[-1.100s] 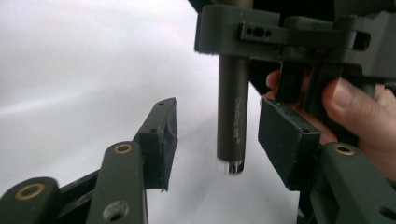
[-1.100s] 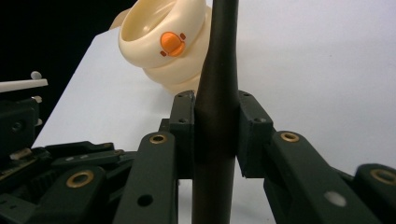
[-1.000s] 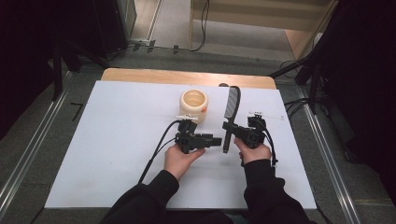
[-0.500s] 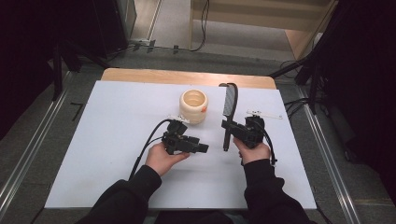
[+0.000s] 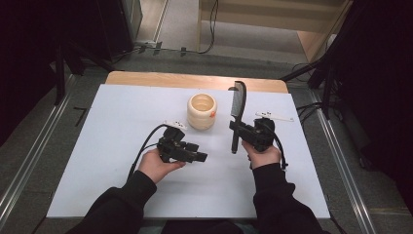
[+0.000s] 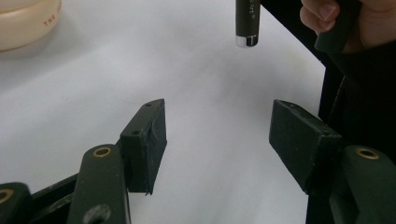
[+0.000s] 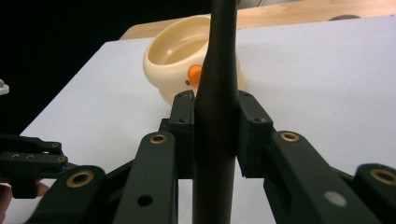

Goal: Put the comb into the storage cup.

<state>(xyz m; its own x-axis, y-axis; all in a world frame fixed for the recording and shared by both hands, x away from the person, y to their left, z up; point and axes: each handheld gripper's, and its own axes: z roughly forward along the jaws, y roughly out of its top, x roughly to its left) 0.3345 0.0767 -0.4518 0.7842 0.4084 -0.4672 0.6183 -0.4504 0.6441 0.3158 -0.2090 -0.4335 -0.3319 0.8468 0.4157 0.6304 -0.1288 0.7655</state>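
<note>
High view: white table cover (image 5: 97, 146) spread over a wooden tabletop (image 5: 146, 78), two forearms in dark sleeves coming in from the near edge. Right gripper (image 5: 237, 127) clamped on the dark handle of a black comb (image 5: 238, 105), toothed end pointing toward the far side, handle end hanging toward the near side, just right of centre. Cream bowl (image 5: 201, 111) with an orange mark standing just left of the comb, apart from it. Left gripper (image 5: 200, 157) held near and left of the bowl, jaws pointing right toward the comb handle, well short of it. Small white strip (image 5: 274, 116) lying right of the comb.

Left gripper view: jaws having just been opening, now spread wide with bare white cover between them; fingers (image 6: 147, 140) clear of everything; silver-tipped handle end (image 6: 246, 28) farther off, bowl edge at the far left.

Right gripper view: pads (image 7: 183, 135) pressed against both sides of the comb handle (image 7: 215, 116), bowl (image 7: 177, 60) behind.
</note>
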